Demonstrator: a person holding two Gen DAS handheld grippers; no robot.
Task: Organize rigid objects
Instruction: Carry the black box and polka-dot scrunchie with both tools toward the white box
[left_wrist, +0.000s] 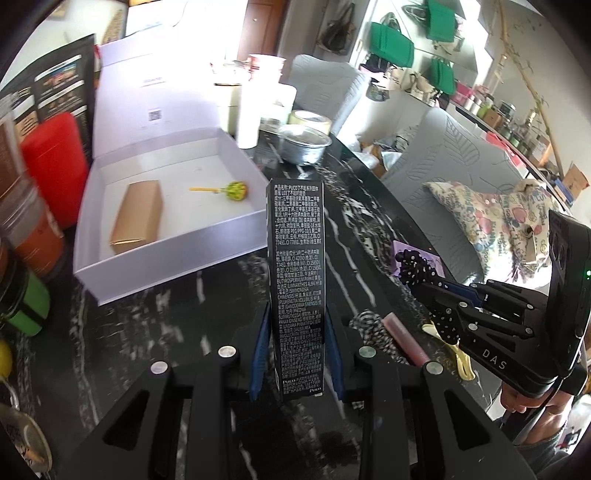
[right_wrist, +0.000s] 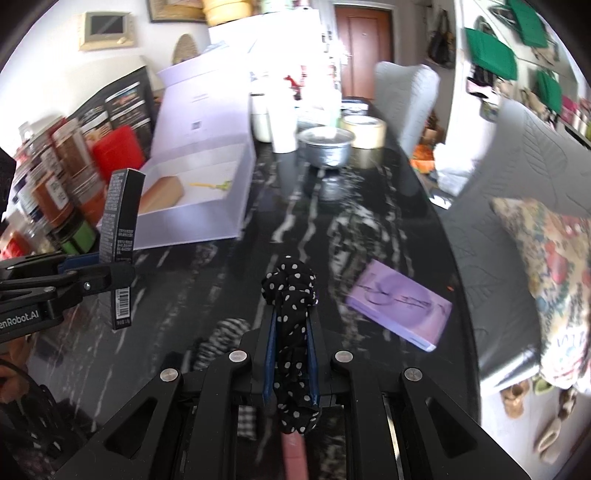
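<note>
Both grippers loaded, white box waiting at ten o'clock.

Our left gripper (left_wrist: 295, 354) is clamped tight on the black carton (left_wrist: 297, 280), gripping its lower part so the printed side faces the camera; its long axis runs from six to twelve o'clock in the left wrist view, the free end aimed toward the table's far side. We judge that low grip leaves most of the carton clear for lowering into the white box (left_wrist: 177, 240), which lies open at ten o'clock, the carton's tip beside its near right corner. Inside lie a brown pack (left_wrist: 138, 218) and a lollipop (left_wrist: 232, 190). Our right gripper (right_wrist: 291, 354) is pinched shut on a dotted scrunchie (right_wrist: 293, 314), bunched above the fingertips. A purple box (right_wrist: 400, 306) sits on the table at three o'clock, just beside it.
</note>
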